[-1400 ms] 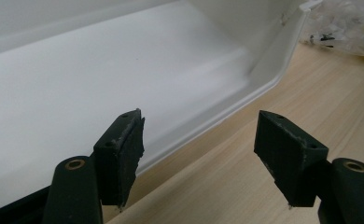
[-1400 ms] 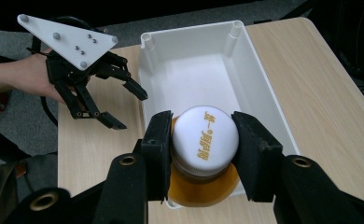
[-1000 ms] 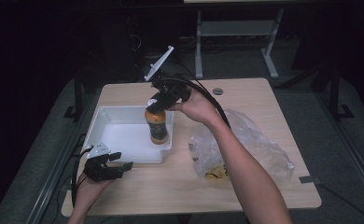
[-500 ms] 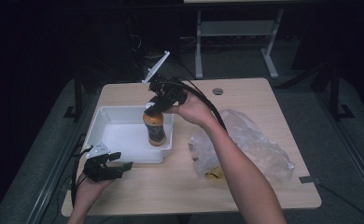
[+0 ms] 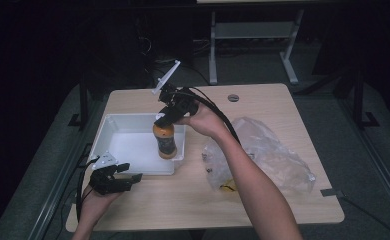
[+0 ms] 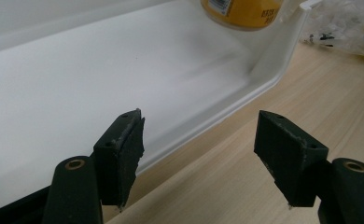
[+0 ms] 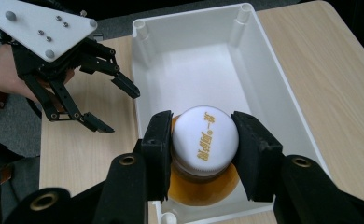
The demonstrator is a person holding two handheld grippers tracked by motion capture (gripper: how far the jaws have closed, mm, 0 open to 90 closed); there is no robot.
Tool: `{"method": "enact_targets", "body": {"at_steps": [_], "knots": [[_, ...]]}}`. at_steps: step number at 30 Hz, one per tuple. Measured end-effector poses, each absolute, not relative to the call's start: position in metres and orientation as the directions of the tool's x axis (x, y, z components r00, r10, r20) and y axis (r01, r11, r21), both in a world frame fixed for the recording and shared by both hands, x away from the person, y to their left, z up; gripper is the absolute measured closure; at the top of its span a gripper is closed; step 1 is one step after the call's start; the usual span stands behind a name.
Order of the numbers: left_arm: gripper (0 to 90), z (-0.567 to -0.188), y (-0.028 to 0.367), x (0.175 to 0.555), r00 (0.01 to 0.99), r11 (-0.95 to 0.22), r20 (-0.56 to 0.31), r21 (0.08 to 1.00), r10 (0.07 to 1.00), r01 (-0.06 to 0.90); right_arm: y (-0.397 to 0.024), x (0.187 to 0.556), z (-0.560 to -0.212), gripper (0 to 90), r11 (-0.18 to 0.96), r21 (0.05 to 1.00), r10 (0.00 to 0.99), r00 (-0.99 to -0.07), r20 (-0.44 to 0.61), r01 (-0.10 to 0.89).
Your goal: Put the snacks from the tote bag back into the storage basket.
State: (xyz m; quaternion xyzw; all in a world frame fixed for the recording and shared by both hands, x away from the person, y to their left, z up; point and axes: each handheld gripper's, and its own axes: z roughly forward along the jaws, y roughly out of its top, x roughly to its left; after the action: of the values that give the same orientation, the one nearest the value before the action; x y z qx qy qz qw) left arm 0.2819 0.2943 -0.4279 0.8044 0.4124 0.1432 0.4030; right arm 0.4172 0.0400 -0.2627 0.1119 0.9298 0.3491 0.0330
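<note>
On top of the light wooden tabletop (image 5: 263, 105) sit my things, from biggest to smallest. Off to my right lies a crinkly clear plastic bag (image 5: 263, 155) with something yellow inside it. To my left of the bag is a white plastic tub (image 5: 128, 145) shaped like a box. Its near right corner is where my orange bottle with a white cap (image 5: 165, 140) is. I cannot tell if the bottle's bottom touches the tub floor.

My right gripper (image 7: 203, 140) points down at the bottle from above. Its black fingers (image 7: 159, 144) pinch the white cap from both sides, and the cap has yellow writing on top. The bottle stands up straight.

My left gripper (image 5: 115, 177) rests low over the front left part of the tabletop, just beside the tub's near wall. Its fingers (image 6: 124, 149) are spread wide apart with nothing between them. They point along the tub's near edge toward the bottle.
</note>
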Motion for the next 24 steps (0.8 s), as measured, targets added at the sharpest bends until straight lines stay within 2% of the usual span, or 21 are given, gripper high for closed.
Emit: {"method": "enact_targets", "body": {"at_steps": [24], "knots": [[32.3,-0.429,0.295,0.283,0.627,-0.349,-0.091,0.765,0.773,0.541,0.046,0.426,-0.292,58.9,0.747,0.633,0.231,-0.972,0.036,0.201]]}}
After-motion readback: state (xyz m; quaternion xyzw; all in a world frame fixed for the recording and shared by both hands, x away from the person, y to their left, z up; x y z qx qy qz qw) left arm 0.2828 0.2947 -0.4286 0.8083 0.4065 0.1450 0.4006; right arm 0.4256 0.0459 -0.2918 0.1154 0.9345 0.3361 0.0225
